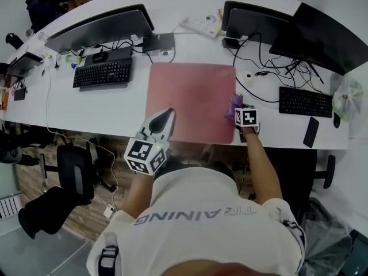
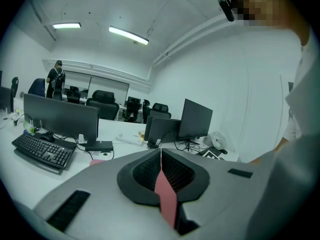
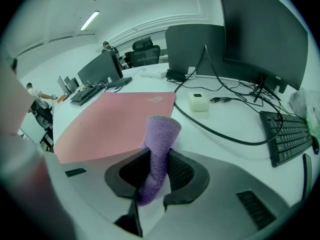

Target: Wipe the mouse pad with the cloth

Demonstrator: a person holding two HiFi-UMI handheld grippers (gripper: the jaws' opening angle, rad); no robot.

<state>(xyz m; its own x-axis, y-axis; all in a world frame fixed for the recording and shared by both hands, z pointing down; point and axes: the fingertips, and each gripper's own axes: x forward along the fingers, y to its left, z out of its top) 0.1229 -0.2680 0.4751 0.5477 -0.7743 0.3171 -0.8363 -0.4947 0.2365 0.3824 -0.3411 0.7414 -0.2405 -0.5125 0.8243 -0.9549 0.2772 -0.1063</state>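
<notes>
The cloth (image 3: 159, 149) is a small purple terry-looking thing, soft and floppy, basically weightless, so it bunches wherever you pinch it. The right gripper (image 3: 159, 173) has its fingers clamped on the middle of it, with a folded wad sticking out past the tips, which I'd say is the right hold since that free wad is what does the rubbing. It sits right at the right-hand edge of the mouse pad (image 1: 192, 99), touching or just about touching it. The pad is a big pink desk mat, thin and flexible, lying flat on the counter (image 1: 121, 105) with its near edge at the counter's front lip. My guess is it would slide or ripple under a wipe, so pinning an edge makes sense. The left gripper (image 1: 167, 115) is at that near edge, fingers shut on a thin pink sliver that looks like the pad itself. Around it there's a black keyboard (image 1: 103, 73) to the left, another keyboard (image 1: 305, 101) to the right, a small white box (image 3: 199, 102) and a tangle of black cables (image 3: 220, 129) just beside the pad's right side, and monitors (image 1: 100, 27) along the back. It's an open office with white walls, strip lights, more desks and chairs, and someone standing far off.
</notes>
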